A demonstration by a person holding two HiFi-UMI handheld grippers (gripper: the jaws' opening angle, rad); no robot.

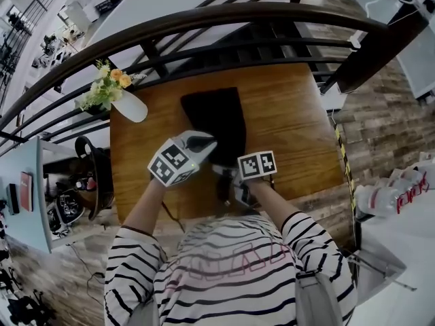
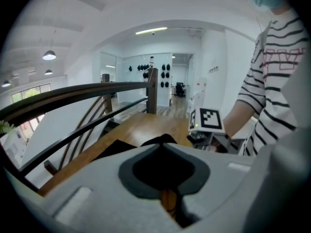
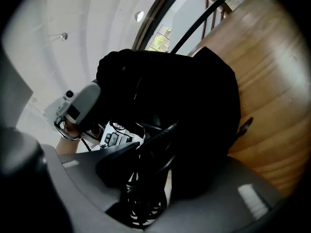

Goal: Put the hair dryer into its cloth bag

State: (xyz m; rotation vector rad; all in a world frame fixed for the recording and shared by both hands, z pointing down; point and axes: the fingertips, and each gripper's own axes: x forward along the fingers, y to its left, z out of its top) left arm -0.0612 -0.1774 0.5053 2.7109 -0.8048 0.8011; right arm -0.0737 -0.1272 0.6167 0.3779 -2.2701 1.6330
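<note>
A black cloth bag (image 1: 216, 117) lies on the wooden table (image 1: 292, 128), its near end lifted. My left gripper (image 1: 207, 142) is shut on the bag's edge; black cloth (image 2: 163, 141) shows just past its closed jaws (image 2: 163, 153). The right gripper (image 1: 225, 180) sits at the bag's near end, shut on the black hair dryer (image 3: 153, 147). Between its jaws (image 3: 146, 161) hangs the coiled cord (image 3: 143, 203). The dryer's front is pushed against the dark bag (image 3: 194, 91) and is hard to tell from the cloth. The left gripper (image 3: 80, 106) shows at the bag's upper left.
A white vase of flowers (image 1: 126, 104) stands at the table's far left corner. A dark curved railing (image 1: 204, 26) runs behind the table. Plastic bottles (image 1: 380, 199) lie on a white surface at the right. A dark chair (image 1: 95, 175) stands left of the table.
</note>
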